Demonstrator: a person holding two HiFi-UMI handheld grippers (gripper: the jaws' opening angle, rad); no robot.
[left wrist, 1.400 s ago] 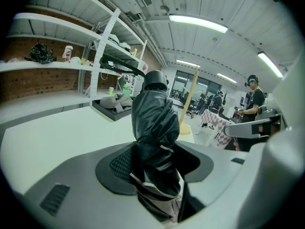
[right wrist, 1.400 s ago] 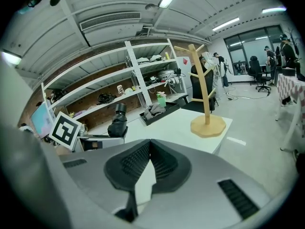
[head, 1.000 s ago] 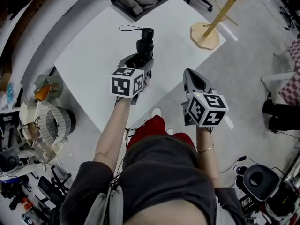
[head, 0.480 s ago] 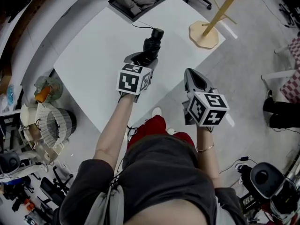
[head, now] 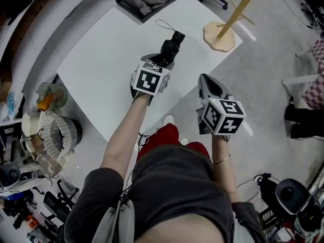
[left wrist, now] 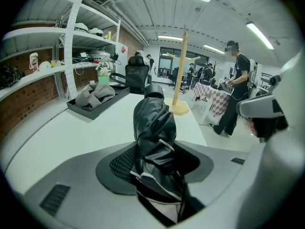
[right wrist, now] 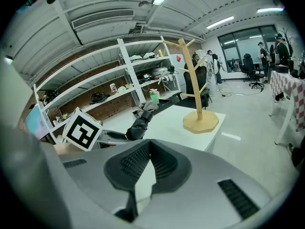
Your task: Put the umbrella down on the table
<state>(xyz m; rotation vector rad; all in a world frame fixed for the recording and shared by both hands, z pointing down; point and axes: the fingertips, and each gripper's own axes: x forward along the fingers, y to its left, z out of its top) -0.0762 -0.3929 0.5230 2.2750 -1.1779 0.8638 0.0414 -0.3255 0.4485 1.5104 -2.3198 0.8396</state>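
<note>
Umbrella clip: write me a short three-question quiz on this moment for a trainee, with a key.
1. True or false: the right gripper holds the umbrella.
2. Which of these stands on the table? A: a wooden stand. B: a kettle. C: a desk lamp.
3. Fill in: the umbrella is not open but ____.

Key: 1 false, it sits in the left gripper, whose jaws are closed on it. 2 A. 3 folded.
</note>
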